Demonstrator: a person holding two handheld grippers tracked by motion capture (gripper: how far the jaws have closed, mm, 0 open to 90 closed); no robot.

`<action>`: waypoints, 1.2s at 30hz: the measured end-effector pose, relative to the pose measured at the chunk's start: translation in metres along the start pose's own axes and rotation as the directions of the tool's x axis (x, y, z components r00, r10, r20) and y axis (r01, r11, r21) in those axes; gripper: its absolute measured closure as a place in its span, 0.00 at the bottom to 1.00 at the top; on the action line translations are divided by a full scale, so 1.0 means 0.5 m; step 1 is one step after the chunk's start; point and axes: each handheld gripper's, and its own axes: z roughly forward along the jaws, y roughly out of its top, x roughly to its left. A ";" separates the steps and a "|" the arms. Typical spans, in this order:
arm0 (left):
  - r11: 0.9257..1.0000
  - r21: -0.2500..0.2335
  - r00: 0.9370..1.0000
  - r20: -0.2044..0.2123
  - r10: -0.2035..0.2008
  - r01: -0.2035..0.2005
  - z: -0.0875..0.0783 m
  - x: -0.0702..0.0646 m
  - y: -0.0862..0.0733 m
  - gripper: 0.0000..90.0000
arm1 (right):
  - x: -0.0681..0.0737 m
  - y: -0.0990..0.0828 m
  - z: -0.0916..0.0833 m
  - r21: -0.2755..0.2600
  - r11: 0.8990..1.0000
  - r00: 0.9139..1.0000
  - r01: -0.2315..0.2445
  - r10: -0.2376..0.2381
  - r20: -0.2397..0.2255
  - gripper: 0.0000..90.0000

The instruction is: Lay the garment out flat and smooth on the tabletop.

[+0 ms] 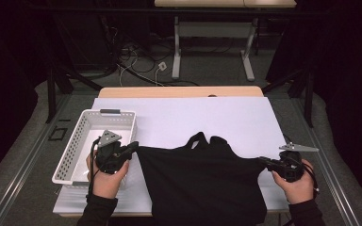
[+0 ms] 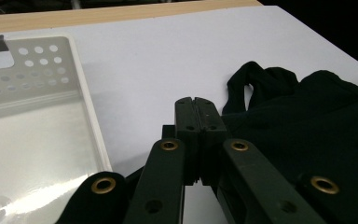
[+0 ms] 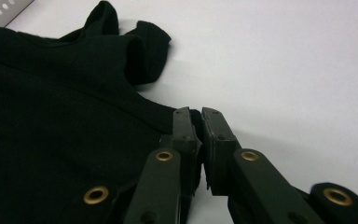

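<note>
Black garment front and centre, stretched across the near part of the white sheet that covers the counter, its lower part draping over the near edge. It looks like a sleeveless top: two shoulder straps bunch up at its far end, humped on the sheet. And it is pulled taut from side to side, held at both ends!

On the left, the left gripper has its fingers clenched tight, pad against pad, right at the garment's left edge; the cloth runs in beside them, and a pinch on the fabric is how it reads from above. On the right, the right gripper has its fingers clamped on the garment's right corner, a fold of black cloth visible between the pads.

Out to the left, just beside the left hand, sits a white perforated basket on the sheet. Beyond the counter, cables lie on the floor by another desk's white legs.
</note>
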 end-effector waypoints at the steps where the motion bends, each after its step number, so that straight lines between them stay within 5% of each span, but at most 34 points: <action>1: 1.000 0.002 1.000 0.005 -0.004 0.004 0.004 0.000 -0.001 1.00 | 0.000 0.003 -0.001 -0.005 1.000 1.000 0.001 -0.001 0.006 0.94; 19: 0.999 0.050 0.997 0.081 0.006 -0.010 0.112 -0.027 0.027 0.99 | -0.080 0.071 -0.050 -0.063 0.998 0.988 -0.003 0.013 0.153 0.95; 30: 0.997 0.074 1.000 0.029 -0.007 0.004 0.154 -0.007 0.048 0.99 | -0.089 0.097 -0.030 -0.030 1.000 0.987 0.007 -0.003 0.158 0.95; 36: 0.994 0.104 1.000 -0.004 0.021 -0.021 0.168 -0.014 0.039 0.99 | -0.084 0.089 -0.001 -0.013 1.000 0.991 -0.005 0.006 0.134 0.95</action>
